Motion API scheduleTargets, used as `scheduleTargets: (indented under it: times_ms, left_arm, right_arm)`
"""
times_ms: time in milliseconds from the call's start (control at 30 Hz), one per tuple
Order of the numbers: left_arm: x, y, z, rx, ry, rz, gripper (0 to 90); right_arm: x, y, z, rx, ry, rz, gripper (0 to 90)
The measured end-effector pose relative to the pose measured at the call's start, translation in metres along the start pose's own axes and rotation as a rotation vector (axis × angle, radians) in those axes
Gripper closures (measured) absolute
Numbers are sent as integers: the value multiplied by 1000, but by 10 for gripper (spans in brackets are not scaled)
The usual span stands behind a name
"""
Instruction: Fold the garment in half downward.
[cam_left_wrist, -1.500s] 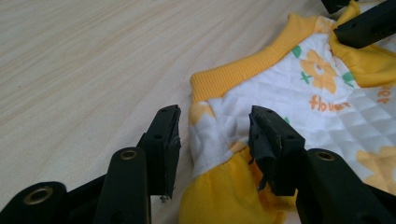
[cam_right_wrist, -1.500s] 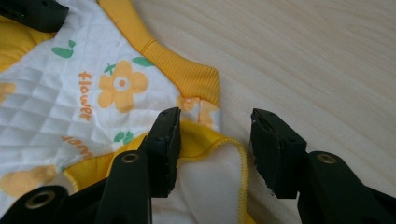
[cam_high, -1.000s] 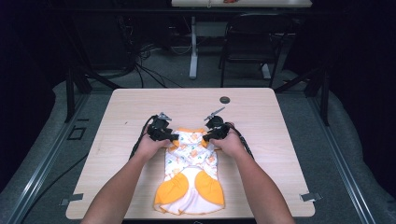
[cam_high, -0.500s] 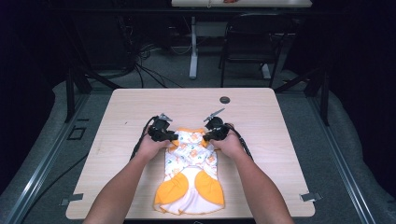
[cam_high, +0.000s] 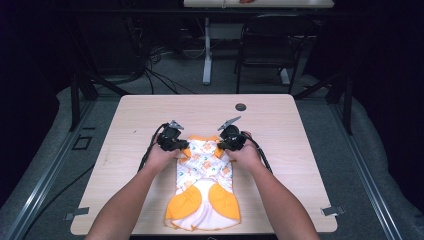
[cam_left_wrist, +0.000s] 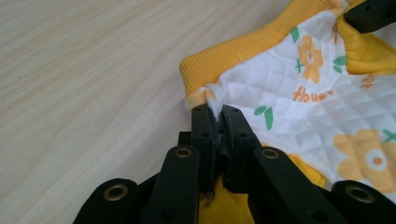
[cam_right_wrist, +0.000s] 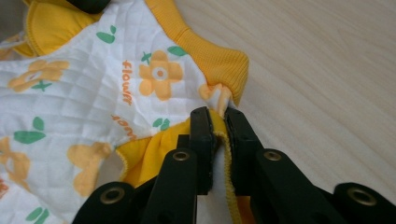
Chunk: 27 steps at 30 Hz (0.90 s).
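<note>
So there's a little white quilted garment (cam_high: 202, 185) with orange flowers and yellow trim lying flat on the near middle of the wooden table (cam_high: 295, 145). The left gripper (cam_left_wrist: 218, 122) is pinched tight on its top left corner by the ribbed yellow collar, and the right gripper (cam_right_wrist: 218, 127) is clamped on the opposite top corner.

A quilted white cloth garment (cam_high: 202, 172), printed with orange flowers and edged in ribbed yellow knit, lies on a matt, pale wood-grain counter (cam_high: 290, 130). The left hand-held gripper (cam_left_wrist: 217, 122) and the right hand-held gripper (cam_right_wrist: 218, 122), both of matt black plastic with brass-coloured metal rivets, pinch the soft fabric at its ribbed edge. Grey carpet-like floor (cam_high: 380, 150) surrounds the counter; a small dark round disc (cam_high: 241, 107) sits in its top.
</note>
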<state>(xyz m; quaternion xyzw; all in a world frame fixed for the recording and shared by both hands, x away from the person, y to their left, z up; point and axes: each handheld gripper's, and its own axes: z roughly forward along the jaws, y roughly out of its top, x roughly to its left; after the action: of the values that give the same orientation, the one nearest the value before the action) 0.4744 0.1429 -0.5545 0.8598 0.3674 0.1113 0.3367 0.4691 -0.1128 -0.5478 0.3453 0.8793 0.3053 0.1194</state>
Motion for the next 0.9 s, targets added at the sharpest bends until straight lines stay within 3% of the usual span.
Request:
scheduleTargets:
  times_ms: [333,700,900]
  left_arm:
    - [-2,6,-21,-72,16,17,846]
    - [-7,18,-36,-107,29,40,846]
    - [-8,26,-47,-130,46,49,846]
  right_arm:
    - [2,5,-22,-59,6,1,829]
    - [2,9,-36,-105,-9,12,828]
    - [1,20,-48,-121,-27,-10,828]
